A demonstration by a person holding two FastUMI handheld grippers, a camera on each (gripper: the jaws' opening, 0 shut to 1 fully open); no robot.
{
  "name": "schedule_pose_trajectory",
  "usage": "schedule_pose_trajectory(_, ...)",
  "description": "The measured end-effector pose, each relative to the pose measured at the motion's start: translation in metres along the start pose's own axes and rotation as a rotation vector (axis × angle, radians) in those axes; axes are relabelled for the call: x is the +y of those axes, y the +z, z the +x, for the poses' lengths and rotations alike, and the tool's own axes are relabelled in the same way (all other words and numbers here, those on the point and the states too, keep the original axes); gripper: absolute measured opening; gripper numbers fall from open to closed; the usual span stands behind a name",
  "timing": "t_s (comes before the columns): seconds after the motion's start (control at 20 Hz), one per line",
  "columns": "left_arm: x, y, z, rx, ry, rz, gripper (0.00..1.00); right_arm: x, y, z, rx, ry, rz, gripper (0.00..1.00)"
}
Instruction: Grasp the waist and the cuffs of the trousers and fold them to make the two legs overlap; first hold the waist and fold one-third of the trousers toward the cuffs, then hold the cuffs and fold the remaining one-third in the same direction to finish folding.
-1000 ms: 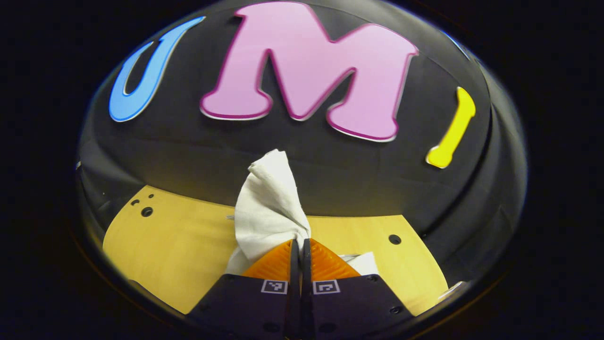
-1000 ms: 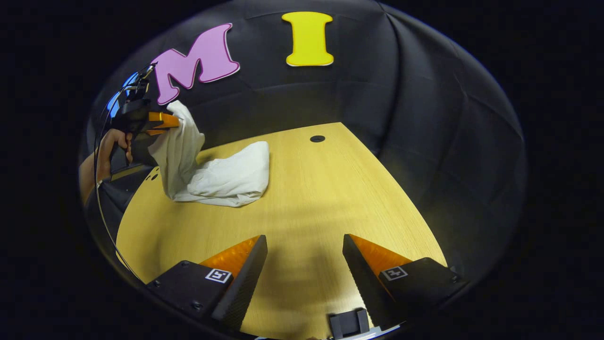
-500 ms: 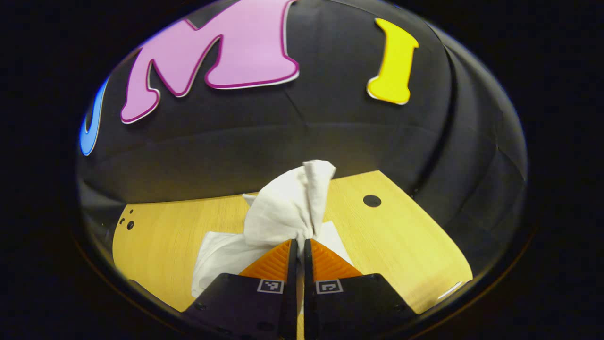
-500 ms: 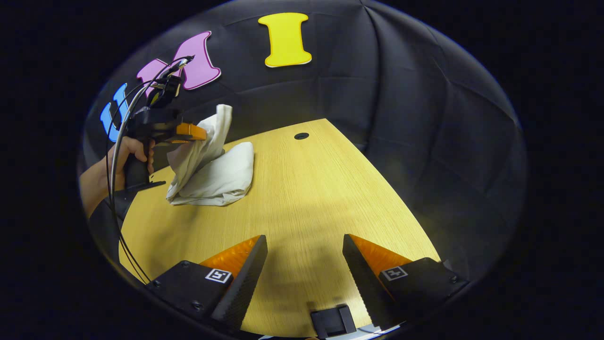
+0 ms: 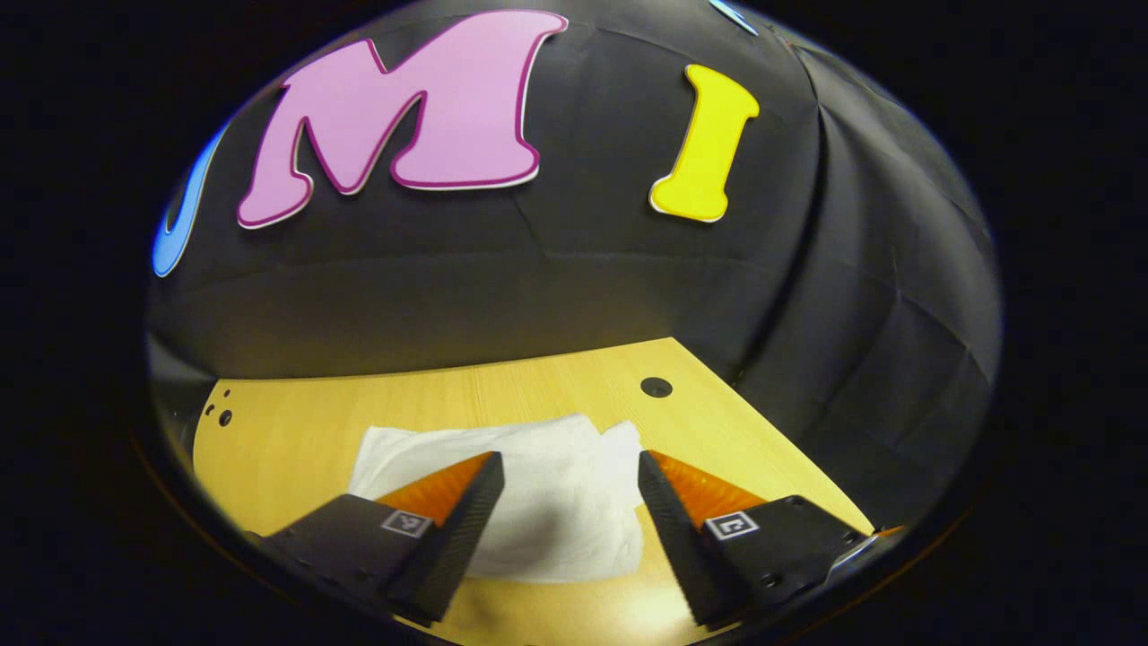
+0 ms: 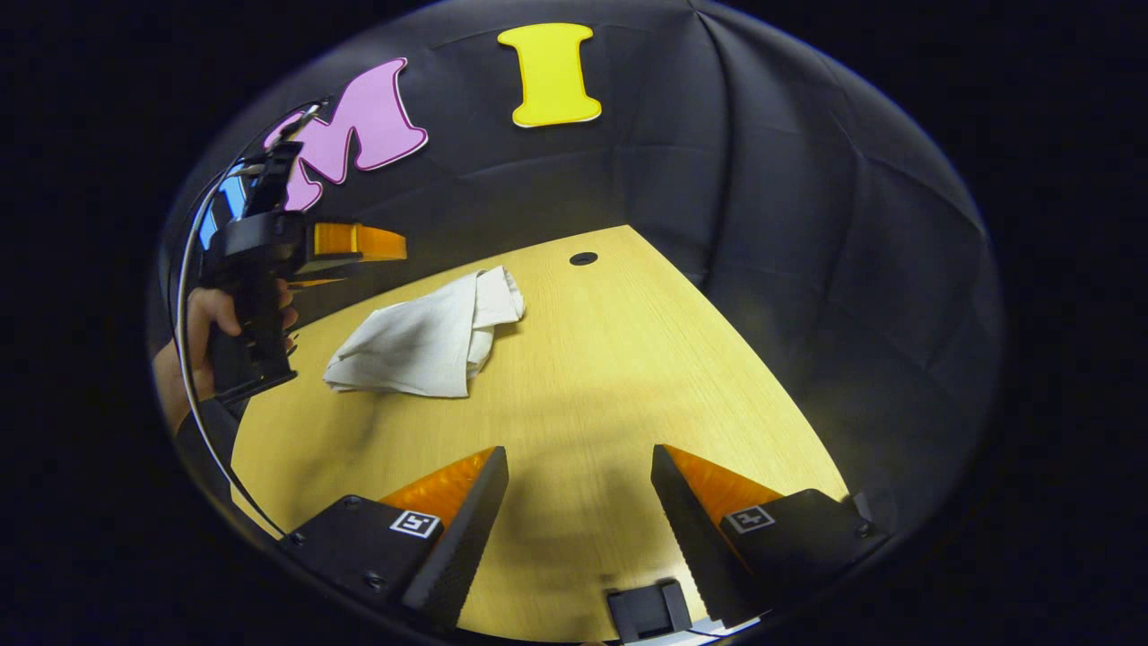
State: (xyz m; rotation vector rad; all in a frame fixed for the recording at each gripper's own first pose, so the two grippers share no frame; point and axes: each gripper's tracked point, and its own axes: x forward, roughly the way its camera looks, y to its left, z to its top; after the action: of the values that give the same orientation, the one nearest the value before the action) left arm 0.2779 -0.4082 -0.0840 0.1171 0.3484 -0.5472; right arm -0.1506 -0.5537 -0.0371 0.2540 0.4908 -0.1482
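Now: one pair of white trousers (image 5: pixel 529 498) lying folded in a flat bundle on the wooden table (image 5: pixel 296 422), directly ahead of and beneath the left gripper (image 5: pixel 569 502). Left gripper spread wide, fingers apart on either side of the cloth, gripping nothing, raised clear above the bundle as seen from the right gripper view. Seen from the right gripper view, trousers (image 6: pixel 426 336) well away from the right gripper (image 6: pixel 578 511), off to the far left of the table (image 6: pixel 628 377), just below the left gripper (image 6: pixel 359 242) and the hand (image 6: pixel 193 336) holding it. Right gripper likewise wide open and empty, bare wood between its fingers. Counted: one garment, two grippers, one visible hand, one table with a round hole (image 6: pixel 583 258) near the far edge.
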Motion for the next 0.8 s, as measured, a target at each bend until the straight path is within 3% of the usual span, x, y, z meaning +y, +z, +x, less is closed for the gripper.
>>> schedule_pose_trajectory(0.05, 0.012, -0.001, -0.013, -0.007, 0.028, 0.008, 0.98, 0.006, 0.001, 0.000, -0.001, 0.006, 0.001, 0.98)
schedule_pose_trajectory(0.1, 0.024, 0.000, -0.027, -0.022, 0.057, 0.019, 0.99, 0.012, 0.002, -0.003, -0.006, 0.011, -0.002, 0.98)
schedule_pose_trajectory(0.45, 0.103, -0.021, -0.168, -0.097, 0.191, -0.035, 0.99, 0.050, 0.031, -0.026, -0.111, 0.018, -0.102, 0.98)
schedule_pose_trajectory(0.8, 0.145, -0.058, -0.327, -0.236, 0.310, 0.004, 0.99, 0.079, 0.078, -0.103, -0.307, -0.006, -0.146, 0.98)
